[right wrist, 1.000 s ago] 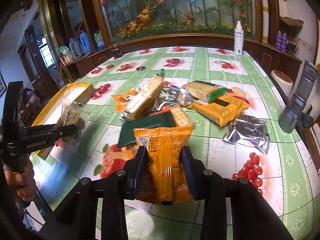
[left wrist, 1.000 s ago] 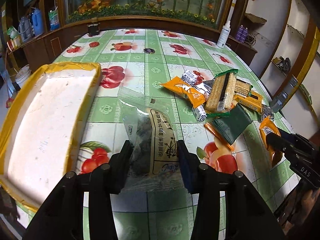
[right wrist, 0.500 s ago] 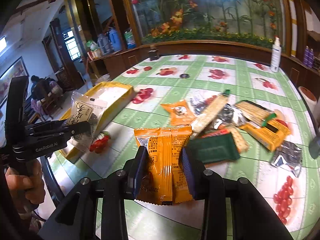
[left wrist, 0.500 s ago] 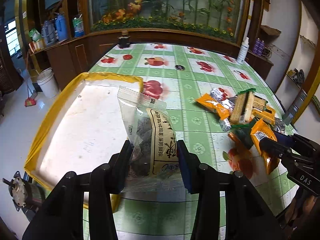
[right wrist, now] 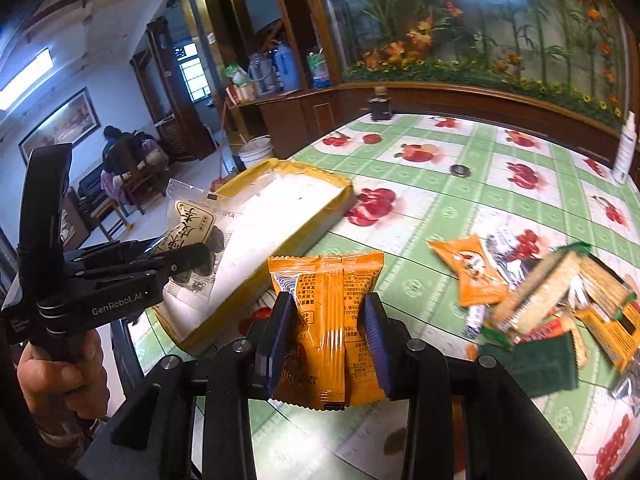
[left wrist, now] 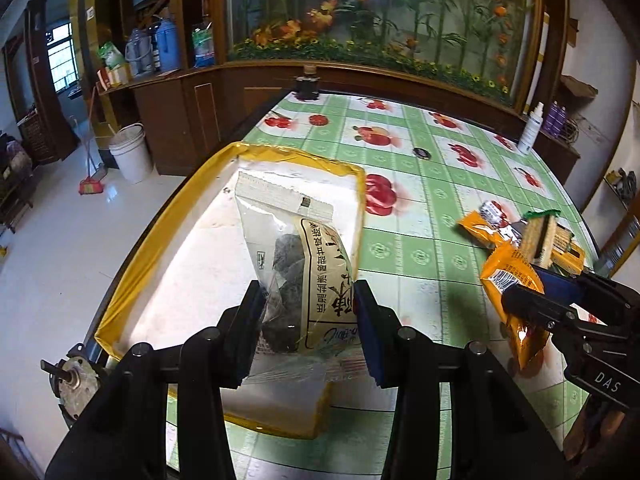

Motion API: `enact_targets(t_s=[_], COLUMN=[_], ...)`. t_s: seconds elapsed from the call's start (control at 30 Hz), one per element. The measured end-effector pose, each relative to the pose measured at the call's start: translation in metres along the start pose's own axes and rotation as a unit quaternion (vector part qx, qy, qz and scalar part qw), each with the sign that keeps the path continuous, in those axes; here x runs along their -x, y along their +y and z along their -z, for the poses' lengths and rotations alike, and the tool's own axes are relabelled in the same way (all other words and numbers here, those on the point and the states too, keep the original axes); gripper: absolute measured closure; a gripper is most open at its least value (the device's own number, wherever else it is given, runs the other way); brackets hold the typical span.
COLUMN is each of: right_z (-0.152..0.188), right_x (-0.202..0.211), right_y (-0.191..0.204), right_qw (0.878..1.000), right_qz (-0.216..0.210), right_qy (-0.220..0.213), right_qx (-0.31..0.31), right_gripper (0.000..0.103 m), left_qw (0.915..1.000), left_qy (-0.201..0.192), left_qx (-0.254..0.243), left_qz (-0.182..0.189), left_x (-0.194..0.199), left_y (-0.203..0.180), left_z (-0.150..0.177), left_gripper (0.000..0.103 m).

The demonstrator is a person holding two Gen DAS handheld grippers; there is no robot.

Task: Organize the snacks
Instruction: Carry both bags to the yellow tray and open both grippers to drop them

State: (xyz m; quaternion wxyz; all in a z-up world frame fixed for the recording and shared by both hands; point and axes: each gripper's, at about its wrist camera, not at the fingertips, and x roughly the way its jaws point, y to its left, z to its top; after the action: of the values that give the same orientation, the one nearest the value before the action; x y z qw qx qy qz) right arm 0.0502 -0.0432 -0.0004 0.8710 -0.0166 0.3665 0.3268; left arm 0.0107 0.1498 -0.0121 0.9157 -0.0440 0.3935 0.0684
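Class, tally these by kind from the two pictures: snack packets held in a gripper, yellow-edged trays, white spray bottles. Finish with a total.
Snack packets held: 2, the clear packet in the left gripper, the orange packet in the right gripper
Yellow-edged tray: 1
White spray bottle: 1
Total: 4

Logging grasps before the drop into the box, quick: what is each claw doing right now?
Left claw: closed on the clear packet of dark snacks.
Right claw: closed on the orange snack packet.
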Motion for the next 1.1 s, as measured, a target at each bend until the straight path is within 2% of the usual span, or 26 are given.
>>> enact_targets(t_s=[0.43, 0.77, 0.93, 1.07, 1.1], right_z=[-0.029, -0.057, -0.063, -0.061, -0.060], right_x=[-0.052, -0.124, -0.152, -0.170, -0.173], right_y=[0.032, 0.057, 0.074, 0.082, 0.083], right_qw=[0.998, 0.993, 0.990, 0.987, 0.987], right_qz=[-0.049, -0.109, -0.123, -0.127, -0.125], right_qy=[0.018, 0.045, 0.061, 0.080, 0.083], right_qx=[0.023, 0.024, 0.041, 0.049, 0.050], right_gripper=[0.066, 0.066, 0.066, 0.066, 0.065], left_qw=[0.9986, 0.9931, 0.9901, 0.9899, 0.9895], left_qy=[0.013, 0.051, 0.068, 0.067, 0.068], left_qx=[0.039, 0.088, 0.106, 0.102, 0.101], left_qz=[-0.034, -0.059, -0.062, -0.072, -0.079], left_x=[-0.021, -0.055, -0.067, -0.065, -0.064], left_y=[0.042, 0.076, 0.086, 0.083, 0.081], left_z=[-0.002, 0.002, 0.007, 0.008, 0.008], left_gripper=[0.060, 0.060, 0.060, 0.058, 0.052])
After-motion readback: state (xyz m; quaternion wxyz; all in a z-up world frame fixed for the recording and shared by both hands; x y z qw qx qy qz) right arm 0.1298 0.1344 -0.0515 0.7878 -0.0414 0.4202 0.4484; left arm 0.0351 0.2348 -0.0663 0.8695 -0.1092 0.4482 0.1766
